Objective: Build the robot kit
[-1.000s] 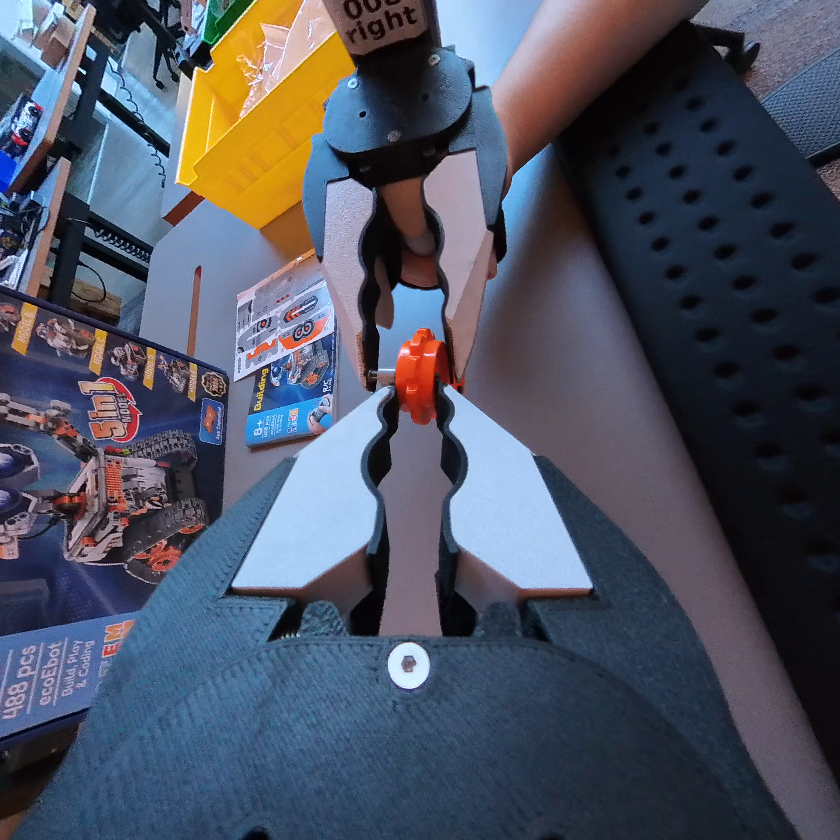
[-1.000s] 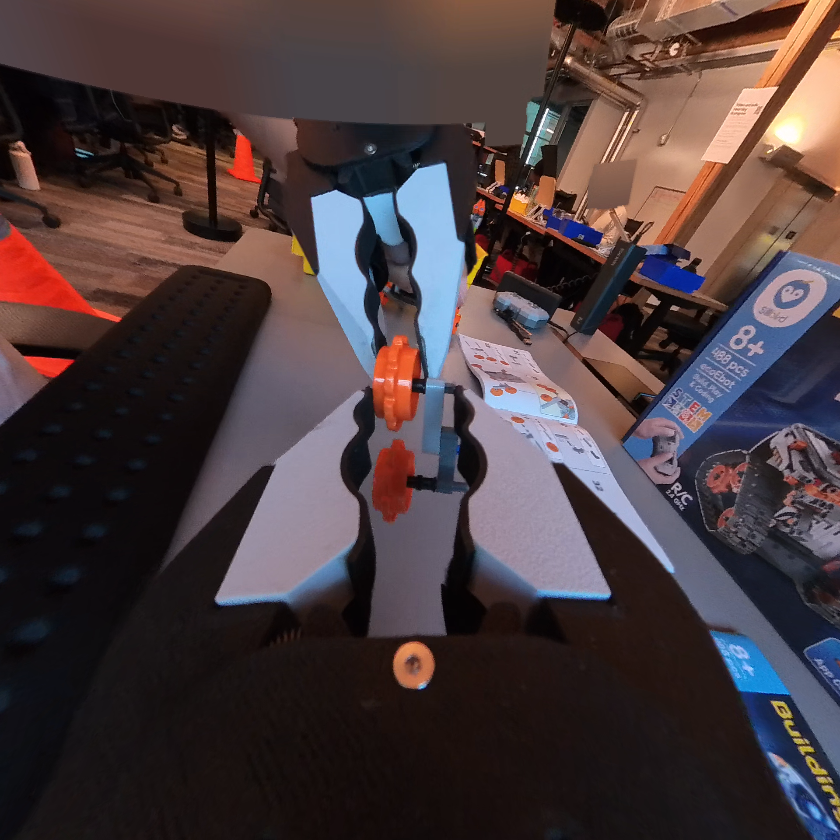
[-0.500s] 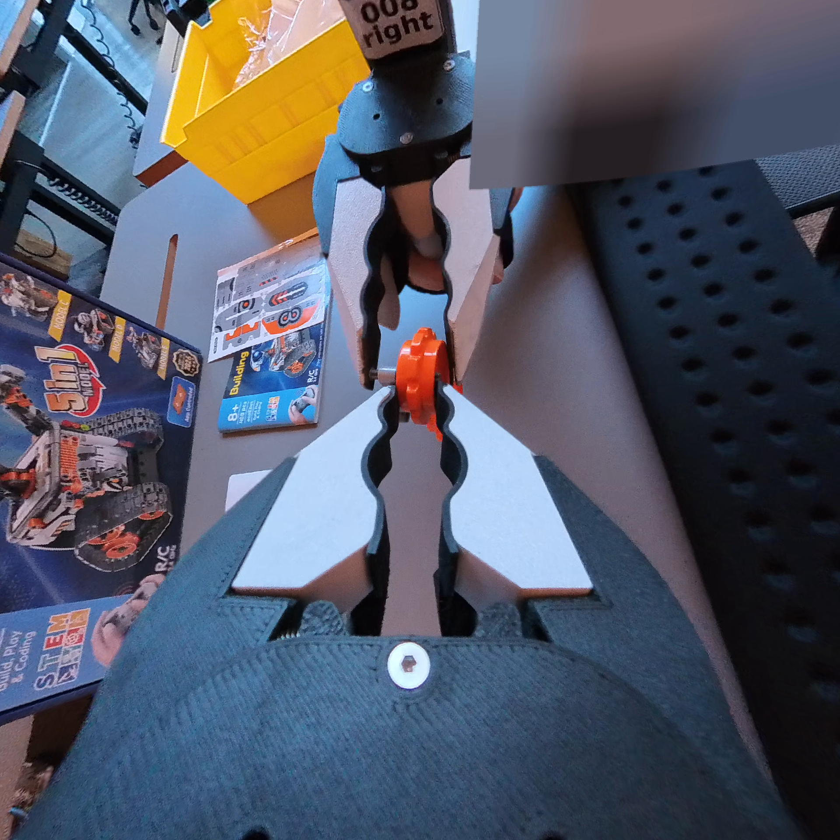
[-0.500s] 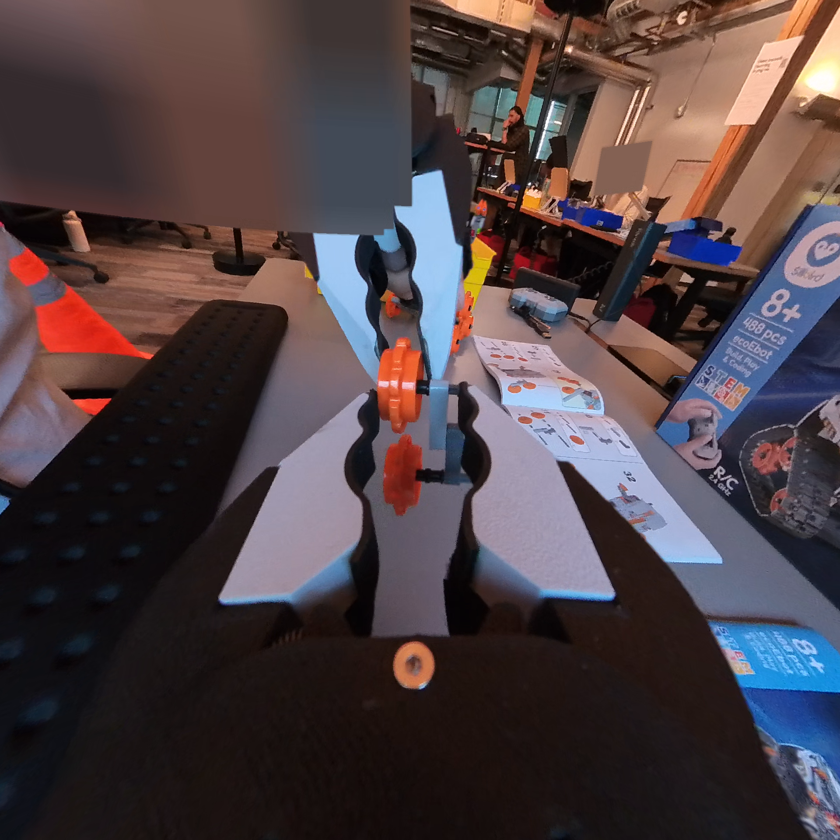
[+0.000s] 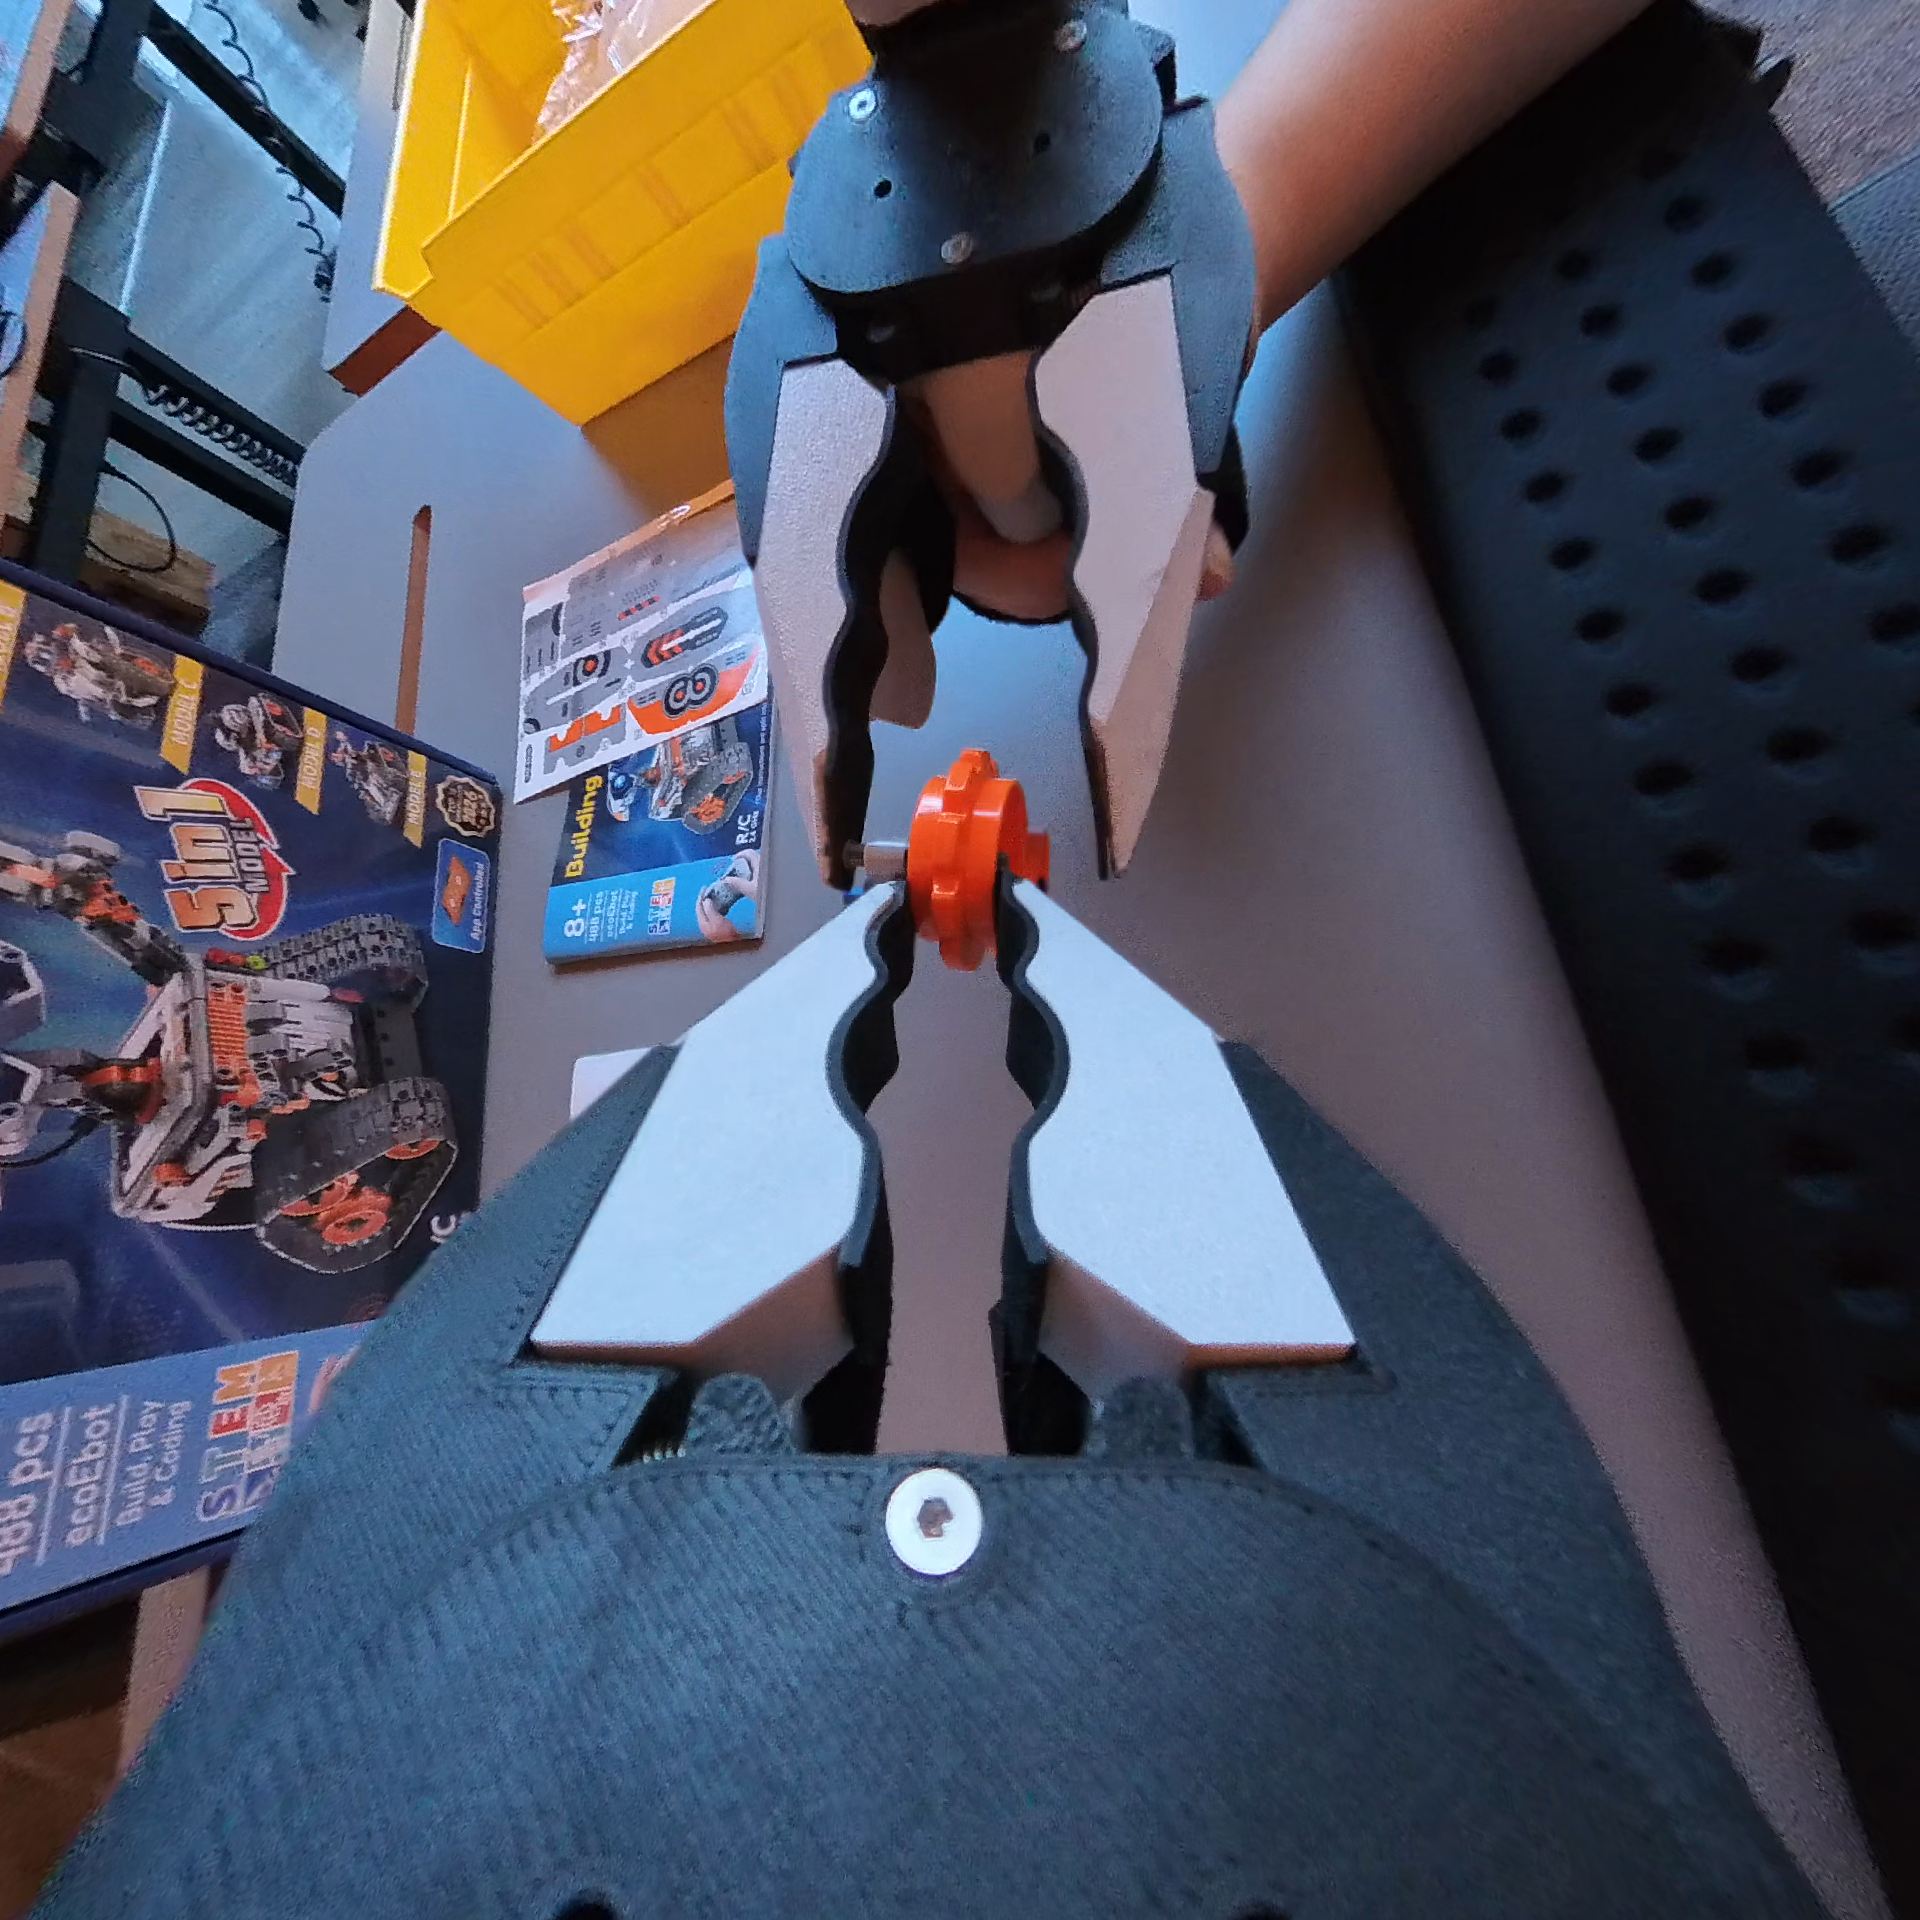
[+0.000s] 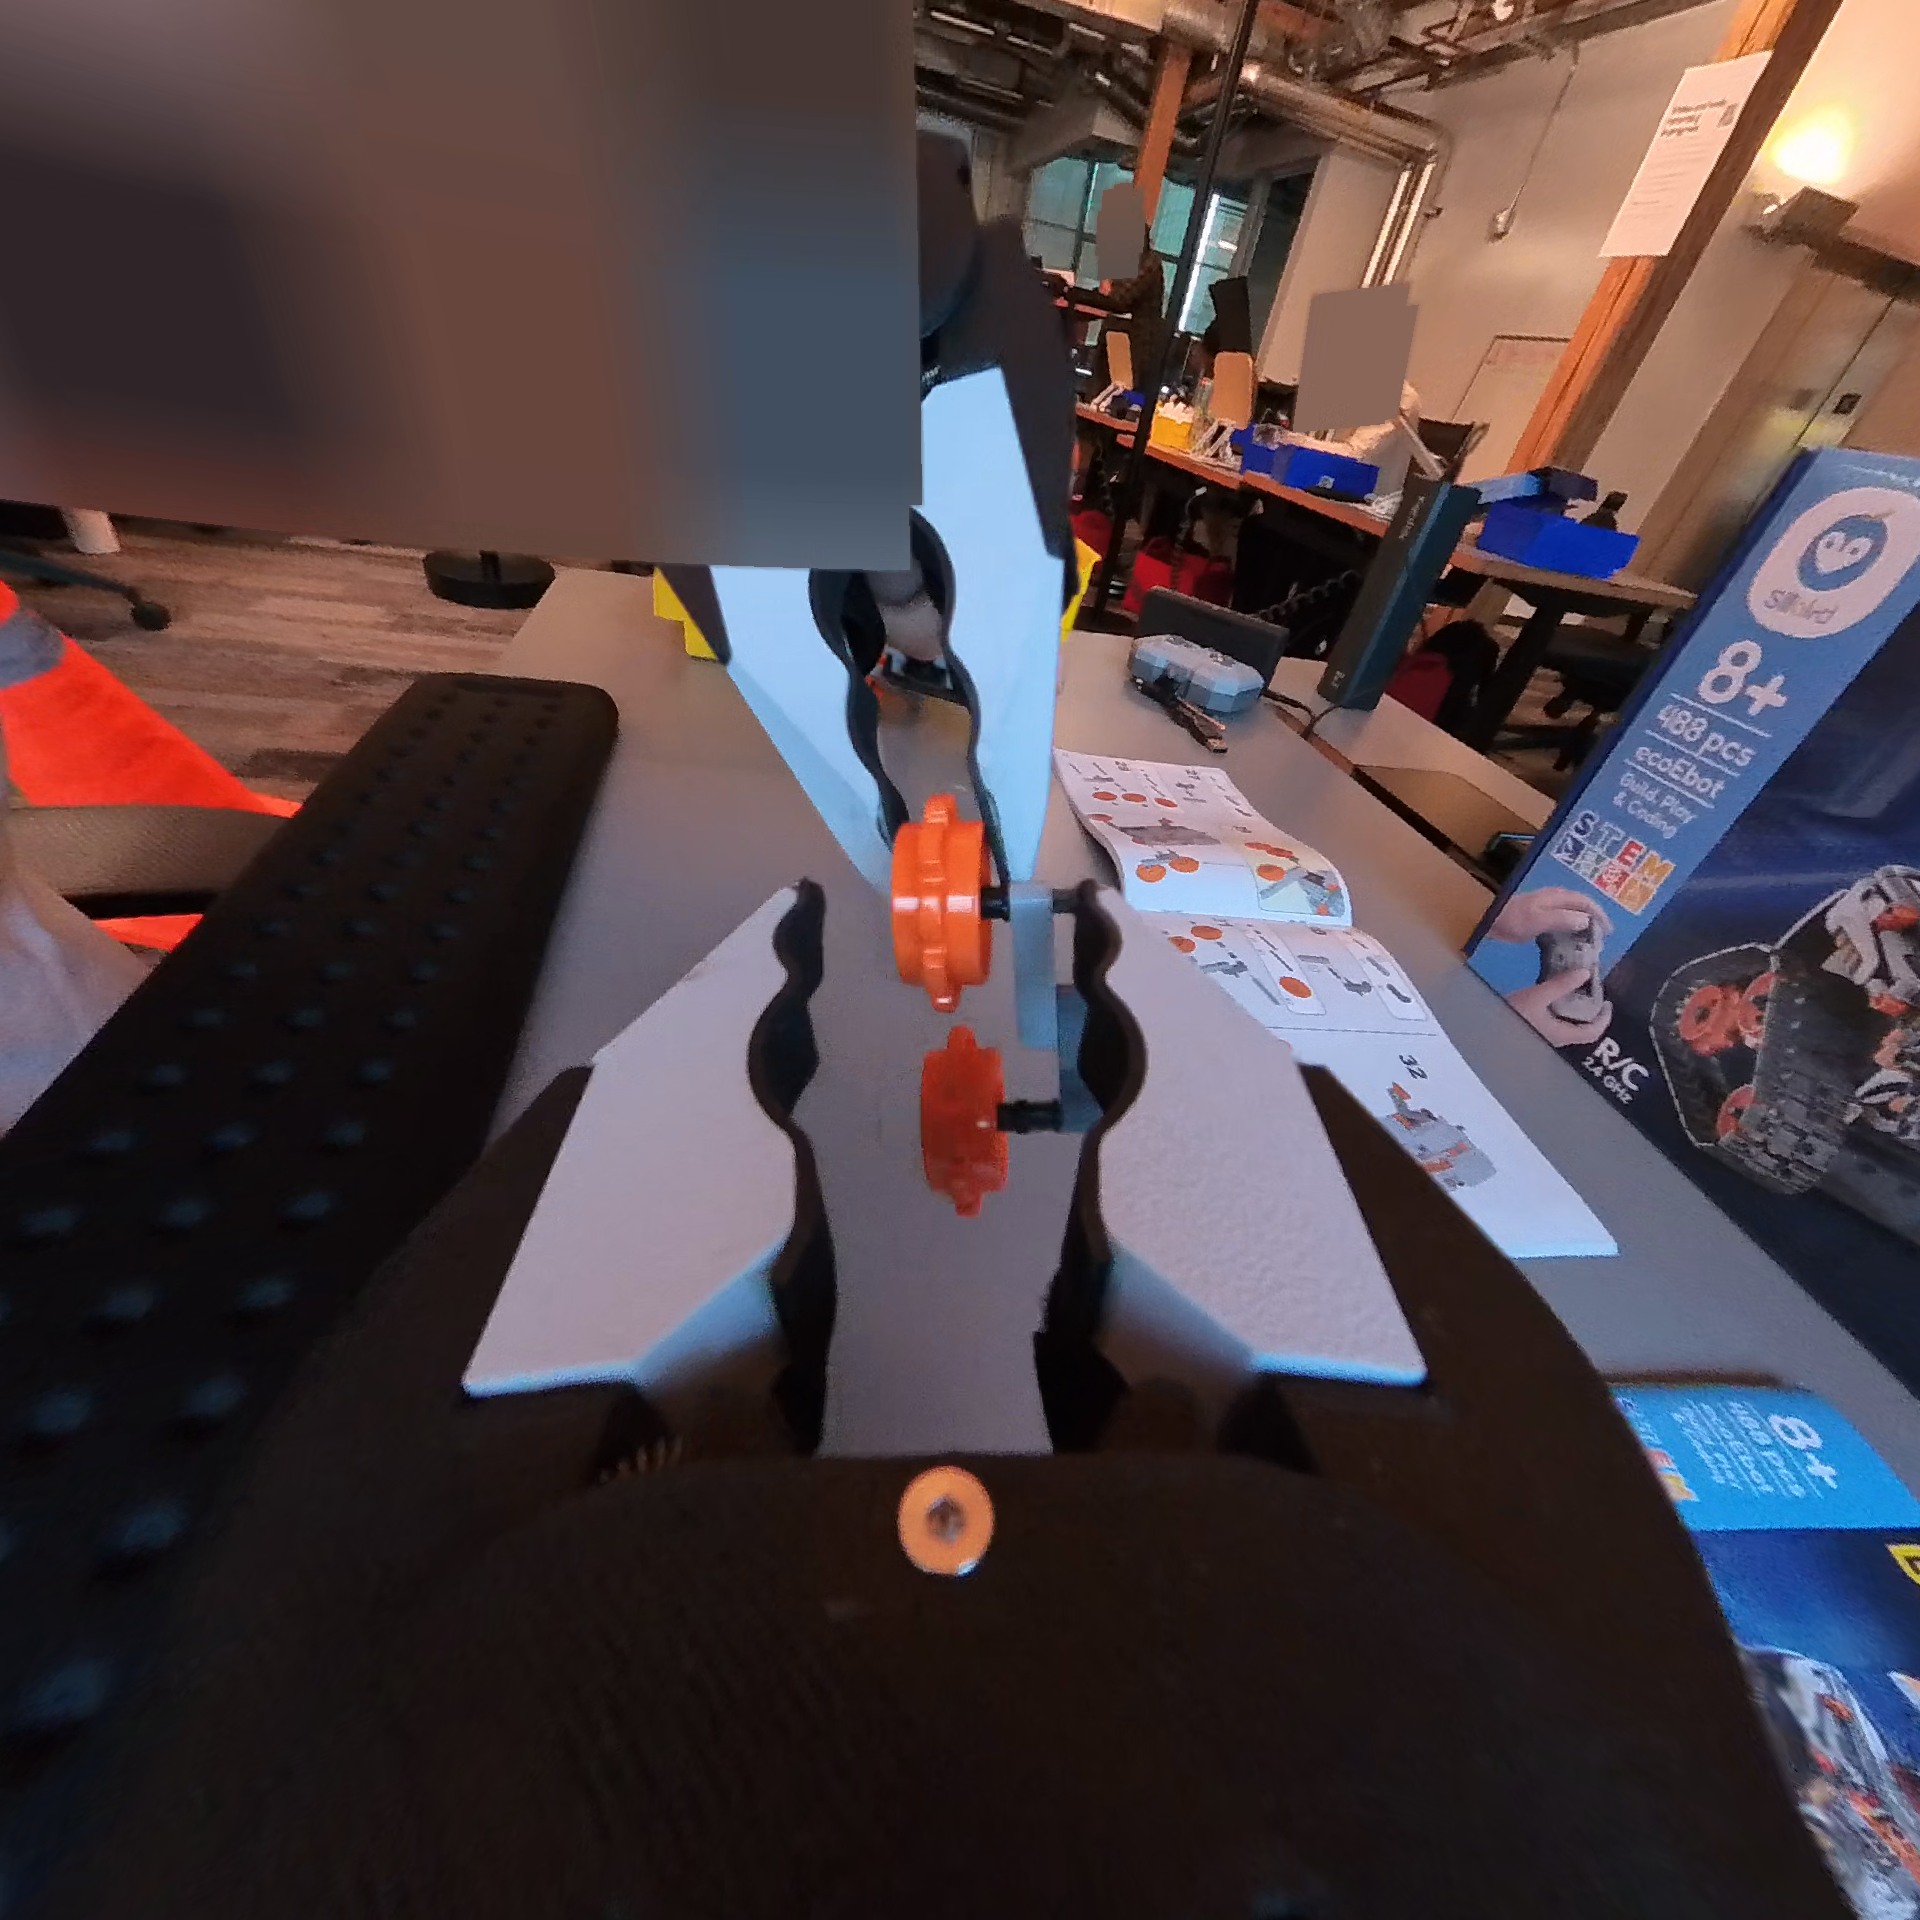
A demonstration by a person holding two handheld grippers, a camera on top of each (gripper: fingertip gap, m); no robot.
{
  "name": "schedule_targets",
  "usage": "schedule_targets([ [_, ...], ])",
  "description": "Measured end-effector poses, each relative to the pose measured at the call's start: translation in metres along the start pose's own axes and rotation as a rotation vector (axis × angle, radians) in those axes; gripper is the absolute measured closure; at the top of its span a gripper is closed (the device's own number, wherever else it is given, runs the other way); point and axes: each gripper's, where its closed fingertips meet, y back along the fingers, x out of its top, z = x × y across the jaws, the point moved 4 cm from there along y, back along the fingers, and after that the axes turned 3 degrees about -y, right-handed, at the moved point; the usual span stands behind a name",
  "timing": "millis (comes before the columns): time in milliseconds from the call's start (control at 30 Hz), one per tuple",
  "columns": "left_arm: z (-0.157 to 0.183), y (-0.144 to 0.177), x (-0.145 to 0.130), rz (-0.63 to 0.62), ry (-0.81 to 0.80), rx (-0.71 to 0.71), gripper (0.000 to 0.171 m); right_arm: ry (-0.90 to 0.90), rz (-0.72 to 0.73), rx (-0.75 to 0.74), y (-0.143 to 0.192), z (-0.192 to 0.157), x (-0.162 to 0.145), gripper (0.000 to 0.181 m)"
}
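Here your left gripper [image 5: 951, 894] is clamped on an orange gear [image 5: 961, 857], its fingertips pinching the wheel from both sides well above the grey table [image 5: 1299, 831]. That gear sits on a dark axle running into a small grey beam [image 6: 1039, 966], and a second orange gear [image 6: 961, 1117] hangs on another axle lower on the same beam.

Your right gripper [image 6: 940, 904] stands spread apart around this little assembly. Its right finger lies against, or just beside, the beam; you cannot tell for certain whether it touches. Its left finger stands clear of both gears.

In the left wrist view, your right gripper points down from above with a hand [image 5: 997, 540] behind it. Beneath it lie a blue booklet [image 5: 665, 842] and a printed sheet [image 5: 634, 644], just beside each other. A toy box [image 5: 229, 1029] stands near them, and a yellow bin [image 5: 582, 197] sits at the far end of the table.

In the right wrist view, an open instruction booklet [image 6: 1299, 956] lies on the table. A black perforated pad [image 6: 260, 1039] runs along the table's edge.
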Motion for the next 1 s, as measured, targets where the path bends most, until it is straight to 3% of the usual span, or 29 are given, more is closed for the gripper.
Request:
schedule_targets([
  [67, 0.003, 0.0, 0.001, 0.009, 0.019, -0.019, 0.158, 0.038, -0.011, -0.025, 0.002, 0.002, 0.0, 0.147],
  [200, 0.002, -0.001, 0.0, 0.007, 0.017, 0.015, 0.158, -0.003, -0.009, -0.004, 0.002, 0.005, -0.002, 0.147],
  [300, -0.003, 0.001, 0.001, 0.011, 0.019, 0.058, 0.158, 0.022, 0.007, -0.069, 0.007, 0.012, 0.002, 0.14],
  [467, -0.006, 0.004, 0.0, 0.014, 0.051, 0.077, 0.158, 0.121, -0.026, -0.07, 0.007, 0.004, 0.004, 0.167],
  [633, -0.002, 0.003, -0.001, 0.029, 0.059, 0.06, 0.155, 0.121, -0.044, -0.026, 0.008, 0.0, 0.003, 0.167],
  [767, -0.005, 0.001, -0.004, 0.03, 0.114, 0.04, 0.126, 0.127, -0.046, 0.033, 0.009, -0.005, 0.001, 0.167],
  [1000, 0.008, 0.0, -0.001, 0.101, -0.018, -0.093, 0.137, 0.107, -0.03, 0.113, 0.009, -0.011, 0.0, 0.167],
])
